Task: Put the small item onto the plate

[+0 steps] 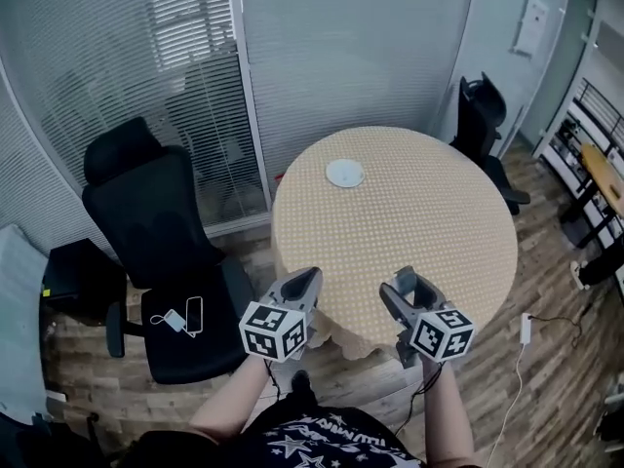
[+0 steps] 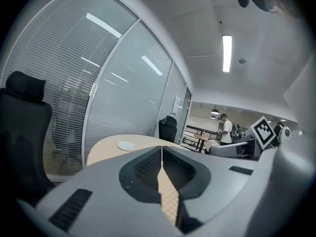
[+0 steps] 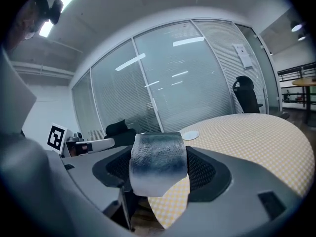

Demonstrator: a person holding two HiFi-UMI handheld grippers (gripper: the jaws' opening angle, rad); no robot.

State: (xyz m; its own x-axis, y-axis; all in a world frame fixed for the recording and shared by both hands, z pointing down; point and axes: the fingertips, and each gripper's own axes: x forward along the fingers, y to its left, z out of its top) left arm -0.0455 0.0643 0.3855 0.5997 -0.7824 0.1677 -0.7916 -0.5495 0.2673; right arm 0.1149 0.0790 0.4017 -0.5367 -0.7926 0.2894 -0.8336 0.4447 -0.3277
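Note:
A small white plate (image 1: 344, 173) lies on the far left part of the round table (image 1: 409, 222); it also shows as a pale disc, the plate (image 2: 126, 145) and the plate (image 3: 189, 135). My right gripper (image 1: 403, 295) hovers at the table's near edge and is shut on a small silvery-grey fish-skin-textured piece (image 3: 158, 162) that stands up between its jaws. My left gripper (image 1: 305, 286) is beside it at the near edge, its jaws shut together with nothing in them (image 2: 161, 157).
A black office chair (image 1: 156, 252) with a phone and charger on its seat stands left of the table. Another black chair (image 1: 485, 115) is behind the table's right. Glass walls with blinds lie beyond. A person stands far off in the left gripper view.

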